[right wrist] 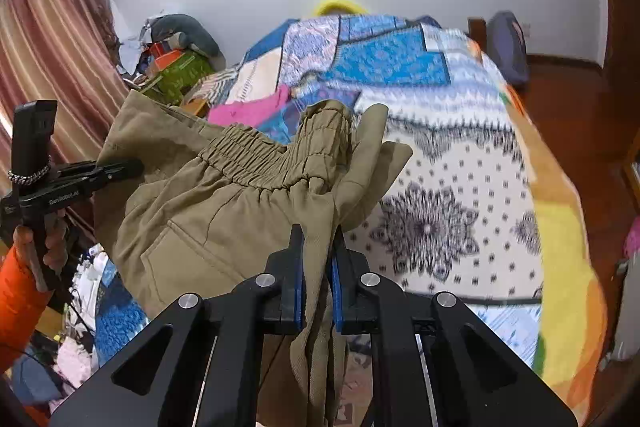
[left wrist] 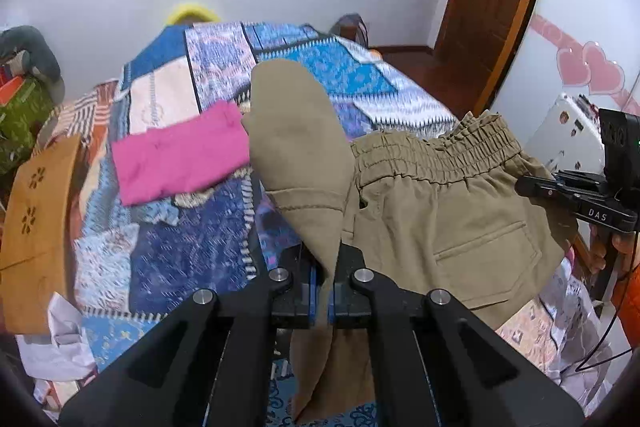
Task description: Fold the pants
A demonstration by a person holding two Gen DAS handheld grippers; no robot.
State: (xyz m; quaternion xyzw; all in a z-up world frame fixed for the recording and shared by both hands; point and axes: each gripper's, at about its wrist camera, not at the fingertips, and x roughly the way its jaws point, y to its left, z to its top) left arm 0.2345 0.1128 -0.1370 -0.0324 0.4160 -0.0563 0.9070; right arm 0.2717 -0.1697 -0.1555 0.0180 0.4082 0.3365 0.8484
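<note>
Khaki pants (left wrist: 452, 227) with a gathered elastic waistband (left wrist: 432, 151) hang lifted over the bed, stretched between both grippers. My left gripper (left wrist: 322, 259) is shut on a fold of the khaki fabric, and a flap stands up above its jaws. In the right wrist view my right gripper (right wrist: 318, 239) is shut on the pants (right wrist: 208, 211) near the waistband end (right wrist: 324, 123). Each view shows the other gripper at the pants' far side: the right gripper (left wrist: 524, 185) and the left gripper (right wrist: 132, 167), held by a hand with an orange sleeve (right wrist: 20, 291).
The bed carries a blue patchwork cover (left wrist: 192, 259). A folded pink cloth (left wrist: 180, 159) lies on it beyond the pants. A tan garment (left wrist: 36, 227) lies at the bed's left edge. Cluttered boxes (right wrist: 176, 67) stand by the curtain (right wrist: 48, 59). A wooden door (left wrist: 492, 7) is at the right.
</note>
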